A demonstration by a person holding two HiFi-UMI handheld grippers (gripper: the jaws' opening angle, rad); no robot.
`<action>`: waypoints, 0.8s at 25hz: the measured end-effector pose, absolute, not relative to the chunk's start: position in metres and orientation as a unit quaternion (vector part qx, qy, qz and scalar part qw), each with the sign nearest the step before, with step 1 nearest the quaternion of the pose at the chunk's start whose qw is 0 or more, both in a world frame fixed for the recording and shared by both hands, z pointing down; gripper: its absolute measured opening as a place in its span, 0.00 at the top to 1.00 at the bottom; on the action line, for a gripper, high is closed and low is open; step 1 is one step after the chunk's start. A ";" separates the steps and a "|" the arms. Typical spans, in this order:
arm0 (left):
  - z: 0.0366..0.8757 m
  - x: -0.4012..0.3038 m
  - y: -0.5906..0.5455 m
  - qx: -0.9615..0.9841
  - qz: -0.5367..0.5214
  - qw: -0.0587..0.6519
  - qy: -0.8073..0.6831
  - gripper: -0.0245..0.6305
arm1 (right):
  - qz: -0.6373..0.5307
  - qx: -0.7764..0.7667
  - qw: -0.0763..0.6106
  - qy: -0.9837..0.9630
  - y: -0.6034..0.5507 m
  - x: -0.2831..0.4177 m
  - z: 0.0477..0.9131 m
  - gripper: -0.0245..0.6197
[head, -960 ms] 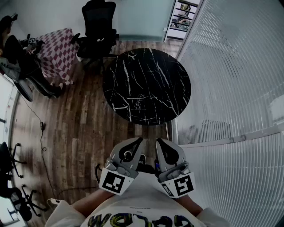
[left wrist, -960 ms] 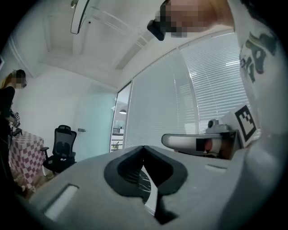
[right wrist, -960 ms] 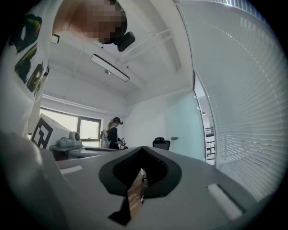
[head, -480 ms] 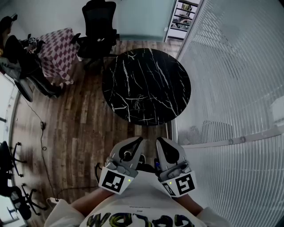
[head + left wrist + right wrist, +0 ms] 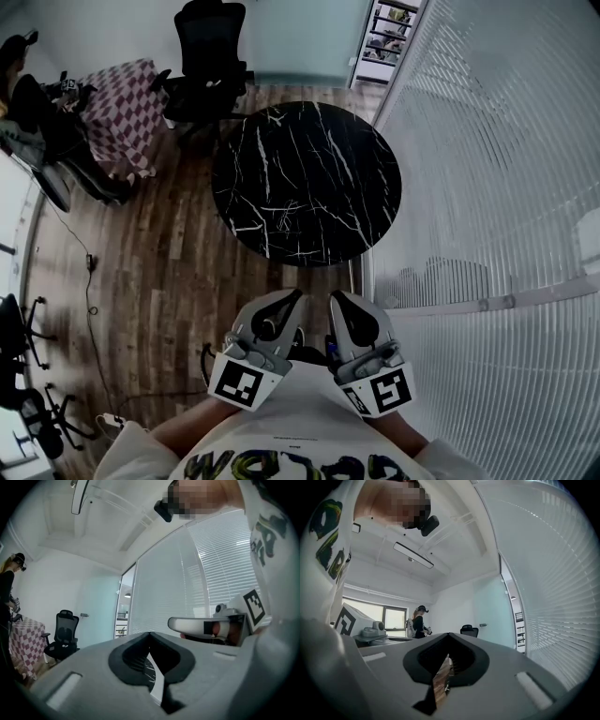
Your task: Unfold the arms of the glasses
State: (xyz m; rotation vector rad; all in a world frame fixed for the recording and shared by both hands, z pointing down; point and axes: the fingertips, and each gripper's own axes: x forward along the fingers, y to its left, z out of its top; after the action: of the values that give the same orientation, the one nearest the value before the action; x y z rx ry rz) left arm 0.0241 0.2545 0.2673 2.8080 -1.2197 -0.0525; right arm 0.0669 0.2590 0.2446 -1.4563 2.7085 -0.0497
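Note:
The round black marble table (image 5: 333, 141) stands ahead on the wooden floor. A small thin-framed thing (image 5: 281, 220) lies near its front edge; it may be the glasses, too small to tell. My left gripper (image 5: 289, 302) and right gripper (image 5: 337, 302) are side by side close to my body, short of the table. Both point level with jaws together and nothing between them. The left gripper view shows its own jaws (image 5: 150, 634) shut and the right gripper (image 5: 211, 625) beside them. The right gripper view shows shut jaws (image 5: 449, 634) too.
A white slatted blind wall (image 5: 487, 187) runs along the right, close to the table. A black office chair (image 5: 208, 56) and a checkered-cloth table (image 5: 117, 108) stand at the back left, with a person (image 5: 28, 103) beside them. A cable (image 5: 89, 267) lies on the floor.
The table has drifted slightly left in the head view. Both grippers keep their place and stay shut.

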 end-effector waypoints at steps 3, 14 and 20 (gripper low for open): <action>0.270 0.030 0.255 0.915 -0.019 0.042 -0.400 0.96 | -0.018 -0.473 0.031 0.880 0.260 0.073 0.248 0.96; 0.277 0.024 0.242 0.908 -0.019 0.055 -0.415 0.96 | -0.025 -0.463 0.021 0.886 0.246 0.070 0.255 0.96; 0.275 0.021 0.219 0.910 -0.021 0.054 -0.412 0.96 | -0.028 -0.464 0.019 0.885 0.224 0.067 0.254 0.96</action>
State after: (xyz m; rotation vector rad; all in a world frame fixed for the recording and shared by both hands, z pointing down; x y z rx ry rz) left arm 0.0207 0.2194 0.2748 2.7626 -1.2499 -0.0638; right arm 0.0666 0.2243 0.2545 -1.4414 2.7481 -0.0866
